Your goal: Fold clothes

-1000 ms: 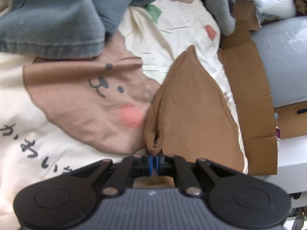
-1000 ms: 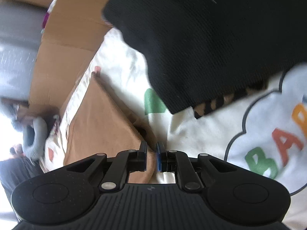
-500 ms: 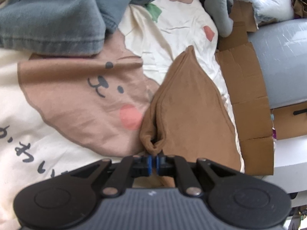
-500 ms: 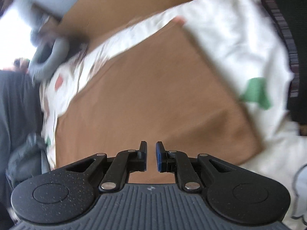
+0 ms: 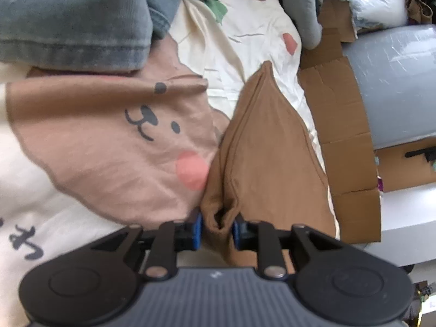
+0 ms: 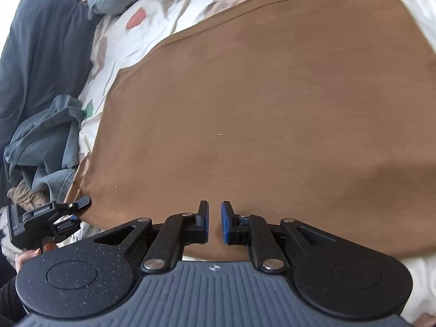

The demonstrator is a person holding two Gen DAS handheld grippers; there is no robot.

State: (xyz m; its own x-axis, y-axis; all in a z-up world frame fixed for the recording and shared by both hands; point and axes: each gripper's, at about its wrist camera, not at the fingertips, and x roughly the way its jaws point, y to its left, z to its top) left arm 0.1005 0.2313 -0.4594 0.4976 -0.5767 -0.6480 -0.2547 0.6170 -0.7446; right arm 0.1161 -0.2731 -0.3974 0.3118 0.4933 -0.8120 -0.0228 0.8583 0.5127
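Observation:
A brown garment (image 5: 272, 163) lies folded flat on a cream bedsheet with a bear print (image 5: 109, 136). My left gripper (image 5: 217, 229) is at its near corner, and its jaws are opening. The bunched corner sits loosely between the blue pads (image 5: 197, 230). In the right wrist view the brown garment (image 6: 272, 109) fills most of the frame. My right gripper (image 6: 215, 220) hovers over its near edge. Its jaws stand a narrow gap apart with nothing between them. The left gripper (image 6: 79, 209) shows at the cloth's left corner, with a hand (image 6: 27, 256) behind it.
A blue denim garment (image 5: 68, 27) is heaped at the back left. It appears again as a denim heap (image 6: 41, 141) beside a dark garment (image 6: 41, 54). Flattened cardboard (image 5: 340, 122) and a grey wrapped bulk (image 5: 395, 81) border the bed on the right. A grey plush limb (image 5: 302, 13) lies at the far end.
My left jaws have parted around the brown corner they were pinching, and the gripper has sunk slightly. My right gripper swept sideways and rolled, from beside a black garment to over the brown one.

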